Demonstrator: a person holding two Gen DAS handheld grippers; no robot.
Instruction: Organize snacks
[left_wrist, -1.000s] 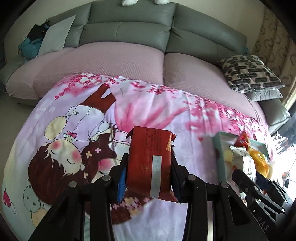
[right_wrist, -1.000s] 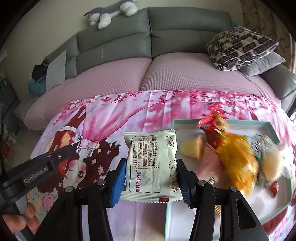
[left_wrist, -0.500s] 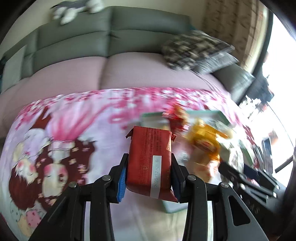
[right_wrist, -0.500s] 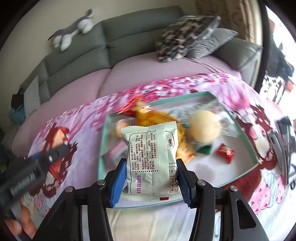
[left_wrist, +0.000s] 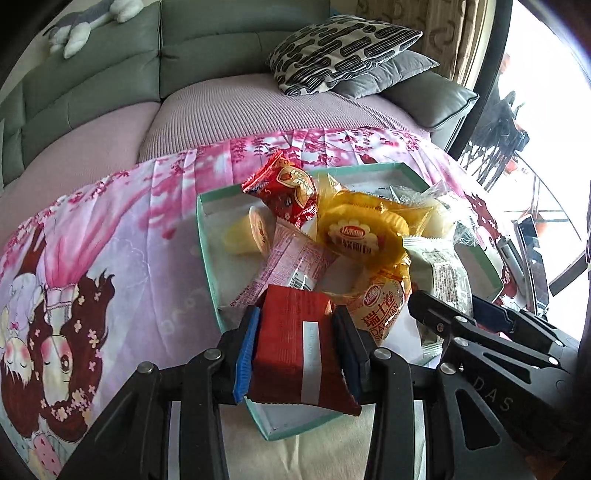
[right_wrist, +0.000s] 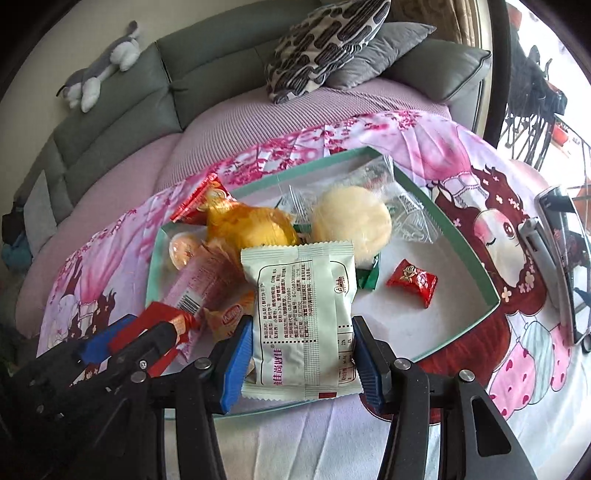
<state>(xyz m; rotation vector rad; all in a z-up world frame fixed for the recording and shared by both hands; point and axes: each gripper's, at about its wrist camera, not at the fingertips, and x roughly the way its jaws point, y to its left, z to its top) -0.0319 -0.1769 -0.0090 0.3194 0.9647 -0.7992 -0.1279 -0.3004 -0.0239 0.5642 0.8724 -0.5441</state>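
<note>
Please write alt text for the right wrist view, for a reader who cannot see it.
The right gripper holds a pale green snack packet over a teal-rimmed tray of snacks on a pink cartoon blanket. At lower left, the left gripper holds a red packet.

Red snack packet (left_wrist: 299, 347) and pale green packet (right_wrist: 301, 317) upright over teal tray (right_wrist: 458, 236) of snacks

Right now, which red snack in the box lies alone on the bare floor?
The small red candy, right of the pile; the bigger red packet leans on the far rim.
</note>
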